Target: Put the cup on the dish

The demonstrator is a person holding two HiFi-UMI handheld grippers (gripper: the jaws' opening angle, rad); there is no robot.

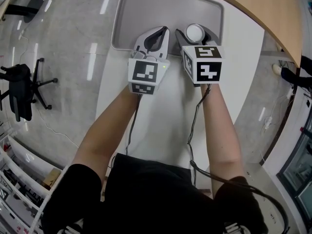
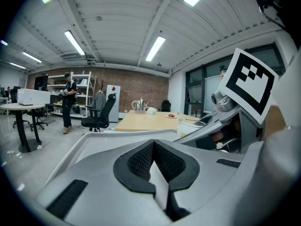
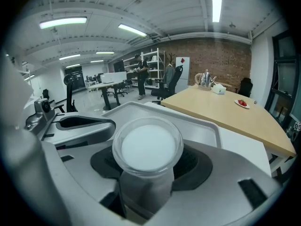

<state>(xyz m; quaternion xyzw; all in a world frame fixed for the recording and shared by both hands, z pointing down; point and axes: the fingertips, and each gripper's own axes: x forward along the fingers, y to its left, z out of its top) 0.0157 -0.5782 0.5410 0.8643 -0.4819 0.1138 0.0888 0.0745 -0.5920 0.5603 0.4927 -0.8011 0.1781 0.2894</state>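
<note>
Head view: left claw and right claw side by side over near edge of grey tray on white surface. Cup upright in right claw, above tray.

Left gripper view: claw pinched together, nothing between pads.

Right gripper view: claw clamped on cup's body, milky white top facing camera, tray rim behind.

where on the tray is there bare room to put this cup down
The grey tray is bare across its far half and its left side, between its rim and the left gripper. Its near edge is crowded: both grippers sit there side by side, the right gripper shut on the cup.
</note>
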